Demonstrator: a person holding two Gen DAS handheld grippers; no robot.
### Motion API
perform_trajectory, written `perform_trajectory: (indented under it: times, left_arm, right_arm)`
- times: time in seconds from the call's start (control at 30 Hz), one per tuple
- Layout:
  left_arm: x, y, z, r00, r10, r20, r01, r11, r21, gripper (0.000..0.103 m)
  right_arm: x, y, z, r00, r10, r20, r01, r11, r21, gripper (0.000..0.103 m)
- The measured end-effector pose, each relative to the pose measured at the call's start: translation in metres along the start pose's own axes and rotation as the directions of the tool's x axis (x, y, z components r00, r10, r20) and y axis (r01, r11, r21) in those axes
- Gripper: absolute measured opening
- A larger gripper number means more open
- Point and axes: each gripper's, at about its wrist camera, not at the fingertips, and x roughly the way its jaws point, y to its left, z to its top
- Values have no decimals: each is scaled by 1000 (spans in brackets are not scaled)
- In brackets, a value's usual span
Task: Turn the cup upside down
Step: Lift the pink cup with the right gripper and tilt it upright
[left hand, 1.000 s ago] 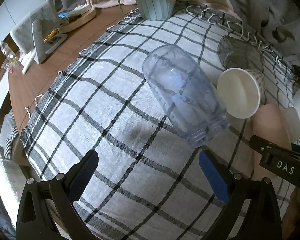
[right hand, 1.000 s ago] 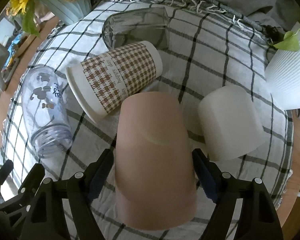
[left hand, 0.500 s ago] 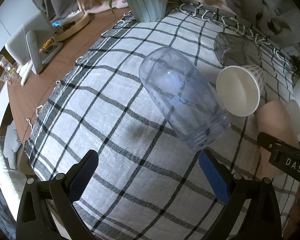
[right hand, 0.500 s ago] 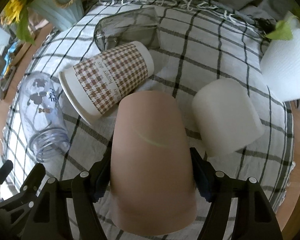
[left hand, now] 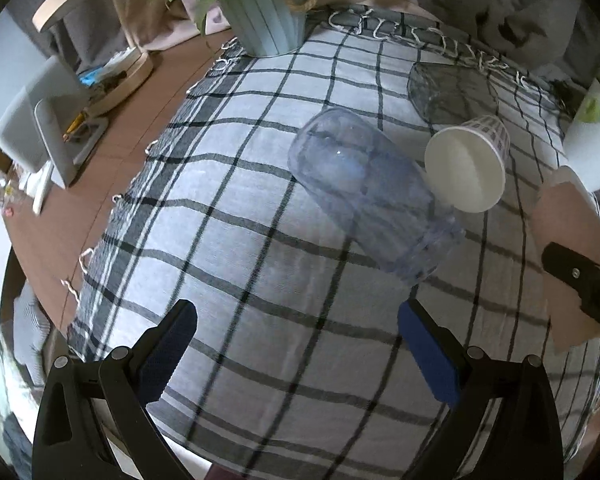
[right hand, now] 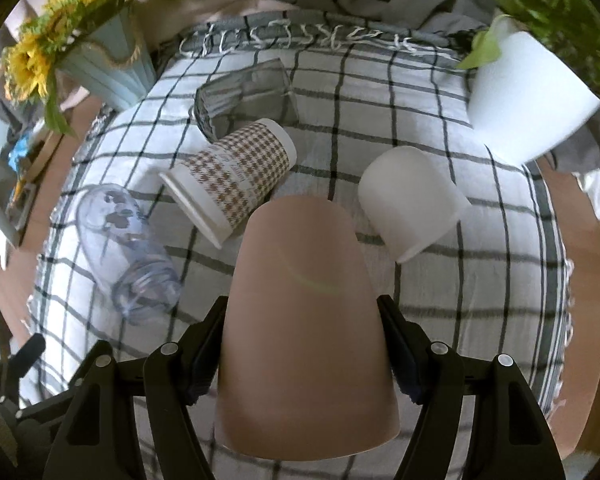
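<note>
- Right now the right gripper point(right hand: 304, 354) is clamped on the pink cup point(right hand: 306, 332), one black finger pressed against each side of it; the cup's closed end points away from the camera and its wide rim sits close to the lens.
- Over on the left, the left gripper point(left hand: 298, 342) is spread wide with nothing between its blue pads point(left hand: 428, 354), hovering above the checked cloth point(left hand: 236, 240).
- Just ahead of those open fingers, a clear plastic tumbler point(left hand: 374, 200) lies on its side on the cloth, mouth towards the camera.
- Touching the tumbler's far side, a paper cup point(left hand: 466, 168) also lies on its side, its white inside facing the left camera; the right view shows its brown houndstooth print.
- Behind the paper cup, a dark glass point(right hand: 246, 94) lies on its side near the fringed edge of the cloth.
- Beside the pink cup, a white cup point(right hand: 410, 200) sits tilted on the cloth, closed end up.
- Far corners: a pale blue vase of sunflowers point(left hand: 262, 12) at one, a white plant pot point(right hand: 530, 96) at the other.
</note>
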Motion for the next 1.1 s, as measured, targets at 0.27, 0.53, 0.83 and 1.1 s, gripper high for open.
perform_trajectory:
  times: [0.27,0.53,0.83,1.1]
  left_arm:
    - [0,20,4,999,-49,-11,50,993,109,102]
    - [10,29,-4,997,-67,-45,76,972,223,102]
    - [24,33,-12,994,-69,-81,89,958,272,102]
    - [33,33,-18,993,-65,-103,91,958,273,102]
  right_arm:
    - [-14,18,-32,1000,-20,17,18,994,111,71]
    - [-6,33,-67,999,-31,-7,32,971,238,71]
    - [13,45,-88,998,-44,-52,57,958,281,71]
    - [22,51,-94,995,-57,-84,78,962,263,71]
